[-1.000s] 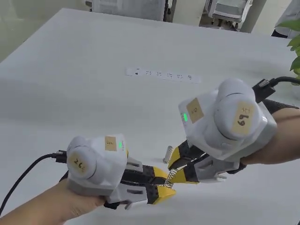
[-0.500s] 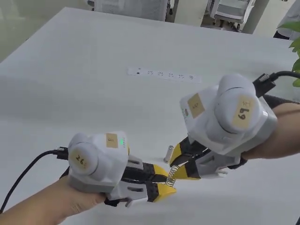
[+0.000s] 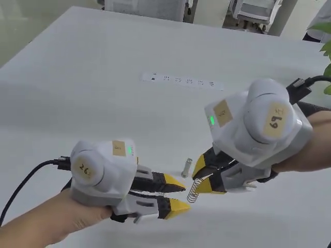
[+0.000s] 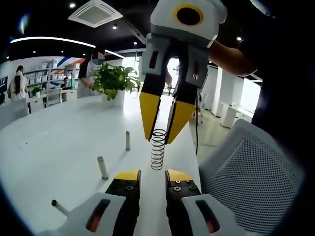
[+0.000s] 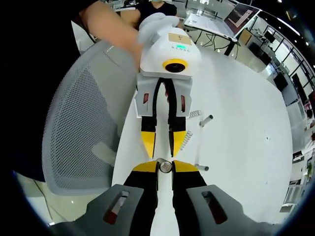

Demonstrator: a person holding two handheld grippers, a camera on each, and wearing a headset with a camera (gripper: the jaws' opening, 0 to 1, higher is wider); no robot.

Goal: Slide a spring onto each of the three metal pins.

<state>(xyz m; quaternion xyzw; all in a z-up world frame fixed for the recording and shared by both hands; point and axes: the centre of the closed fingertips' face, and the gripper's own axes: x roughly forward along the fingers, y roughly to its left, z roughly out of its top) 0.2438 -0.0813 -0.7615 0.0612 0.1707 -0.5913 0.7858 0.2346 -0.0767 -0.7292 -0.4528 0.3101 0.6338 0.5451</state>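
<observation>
Right gripper (image 4: 158, 138) pinches the spring (image 4: 157, 155) by one end; left gripper (image 4: 153, 173) has jaws narrowly apart, empty. Dangling, the spring may swing or slip before reaching a pin (image 4: 127, 140).

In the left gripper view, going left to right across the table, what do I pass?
near pin → middle pin → far pin → spring, pinched at its top by the right gripper.

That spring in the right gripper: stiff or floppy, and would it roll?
The spring has thin open coils, so it likely flexes. Held at one end by the right gripper, it may wobble. Round, it would probably roll.
</observation>
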